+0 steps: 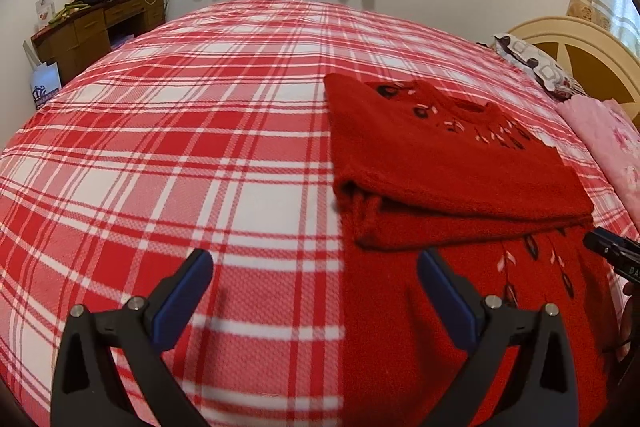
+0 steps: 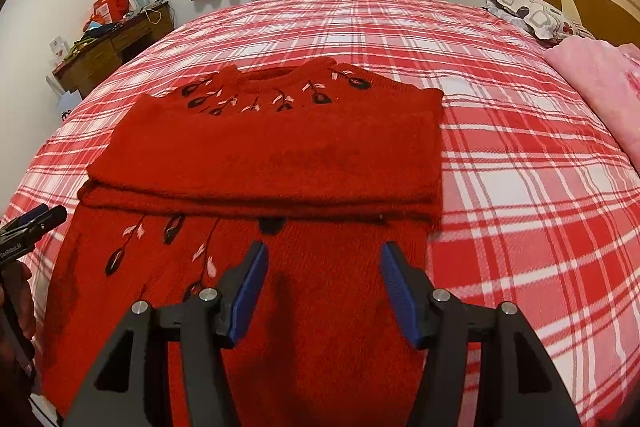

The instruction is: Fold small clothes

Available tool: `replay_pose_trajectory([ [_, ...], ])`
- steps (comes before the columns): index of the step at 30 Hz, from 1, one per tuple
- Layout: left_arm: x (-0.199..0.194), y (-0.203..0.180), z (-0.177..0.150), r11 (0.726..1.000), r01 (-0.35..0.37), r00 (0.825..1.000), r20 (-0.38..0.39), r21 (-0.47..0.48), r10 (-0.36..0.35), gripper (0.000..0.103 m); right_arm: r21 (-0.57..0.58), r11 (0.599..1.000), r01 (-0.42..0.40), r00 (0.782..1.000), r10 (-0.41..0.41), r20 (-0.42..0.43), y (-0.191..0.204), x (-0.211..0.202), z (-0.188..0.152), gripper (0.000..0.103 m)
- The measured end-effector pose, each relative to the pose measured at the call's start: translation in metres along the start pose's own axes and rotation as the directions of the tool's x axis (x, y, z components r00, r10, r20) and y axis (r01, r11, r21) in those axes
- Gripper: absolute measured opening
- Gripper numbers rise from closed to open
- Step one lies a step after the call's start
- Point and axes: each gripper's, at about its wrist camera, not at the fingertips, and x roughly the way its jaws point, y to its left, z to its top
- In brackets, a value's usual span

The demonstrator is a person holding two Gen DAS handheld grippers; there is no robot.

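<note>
A red knitted sweater (image 1: 440,163) (image 2: 272,155) with dark leaf embroidery lies flat on the red-and-white plaid bed (image 1: 160,147) (image 2: 520,187). Its sleeves are folded across the chest in a thick band, and the neck points to the far side. My left gripper (image 1: 315,257) stands open over the sweater's lower left edge with nothing between its blue pads; its tip also shows in the right wrist view (image 2: 40,219). My right gripper (image 2: 325,249) hangs open above the lower body of the sweater, holding nothing. Its tip shows at the right edge of the left wrist view (image 1: 608,251).
A folded pink cloth (image 1: 608,143) (image 2: 592,83) and a patterned pillow (image 1: 536,63) (image 2: 532,11) lie by the cream headboard (image 1: 580,47) on the right. A cluttered wooden desk (image 1: 96,27) (image 2: 108,47) stands beyond the bed's far left. Bare plaid cover spreads left and right of the sweater.
</note>
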Motion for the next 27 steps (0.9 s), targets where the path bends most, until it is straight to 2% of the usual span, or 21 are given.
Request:
replay_pose_trajectory([
  [13, -0.032, -0.013, -0.031, 0.997, 0.030, 1.000, -0.003, 0.066, -0.030, 0.103, -0.006, 1.000, -0.015, 1.000, 0.015, -0.022, 0.002, -0.032, -0.041, 0.062],
  [21, -0.046, -0.023, -0.055, 0.991, 0.046, 0.998, -0.040, 0.124, -0.041, 0.103, -0.024, 0.999, -0.027, 0.999, 0.026, -0.048, 0.007, -0.044, -0.066, 0.063],
  [27, -0.056, -0.021, -0.071, 0.990, 0.049, 0.997, -0.058, 0.134, -0.042, 0.103, -0.022, 0.999, -0.027, 0.998, 0.026, -0.055, 0.010, -0.053, -0.081, 0.063],
])
